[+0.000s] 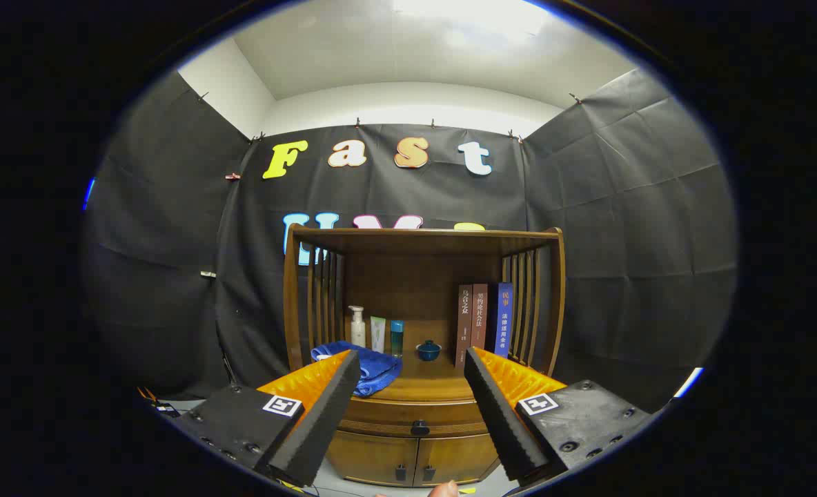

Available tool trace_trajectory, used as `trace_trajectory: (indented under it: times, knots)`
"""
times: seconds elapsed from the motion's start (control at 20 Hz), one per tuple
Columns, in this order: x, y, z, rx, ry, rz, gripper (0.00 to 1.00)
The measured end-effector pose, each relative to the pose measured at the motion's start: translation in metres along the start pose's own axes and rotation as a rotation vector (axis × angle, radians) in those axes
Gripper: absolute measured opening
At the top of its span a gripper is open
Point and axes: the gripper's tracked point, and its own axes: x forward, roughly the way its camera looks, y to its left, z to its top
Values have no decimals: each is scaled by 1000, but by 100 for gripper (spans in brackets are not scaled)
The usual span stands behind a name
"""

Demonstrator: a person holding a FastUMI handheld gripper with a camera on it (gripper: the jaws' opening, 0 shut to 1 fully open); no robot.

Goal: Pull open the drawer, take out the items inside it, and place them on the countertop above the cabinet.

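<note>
A wooden cabinet [422,276] stands against the booth wall, some way beyond my fingers. Its curved drawer [415,414] is closed, with a small dark knob [419,428] between and beyond my fingertips. The countertop [428,383] above the drawer carries a blue towel [370,369] and a small blue lidded cup [428,351]. My gripper [411,364] is open, its fingers spread wide with nothing between them, well short of the drawer. What lies inside the drawer is hidden.
On the countertop at the back stand a white pump bottle [357,326], a pale tube [378,333] and a teal bottle [397,336]; three books [484,323] stand upright at the right. Two lower doors [408,459] sit under the drawer. A fingertip [444,489] shows below.
</note>
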Motion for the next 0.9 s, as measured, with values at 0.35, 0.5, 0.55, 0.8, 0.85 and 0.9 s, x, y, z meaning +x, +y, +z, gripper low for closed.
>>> trace_trajectory:
  times: [0.35,0.5,0.55,0.8,0.85,0.9]
  knots:
    - [4,-5,-8,3,13,-17,98]
    - [4,-8,-7,6,14,-21,98]
    - [4,-8,-6,5,10,-22,98]
    - [4,-8,-6,-8,8,-26,98]
    - [3,-8,-6,-8,8,-22,98]
    - [4,-7,-5,-8,6,-21,98]
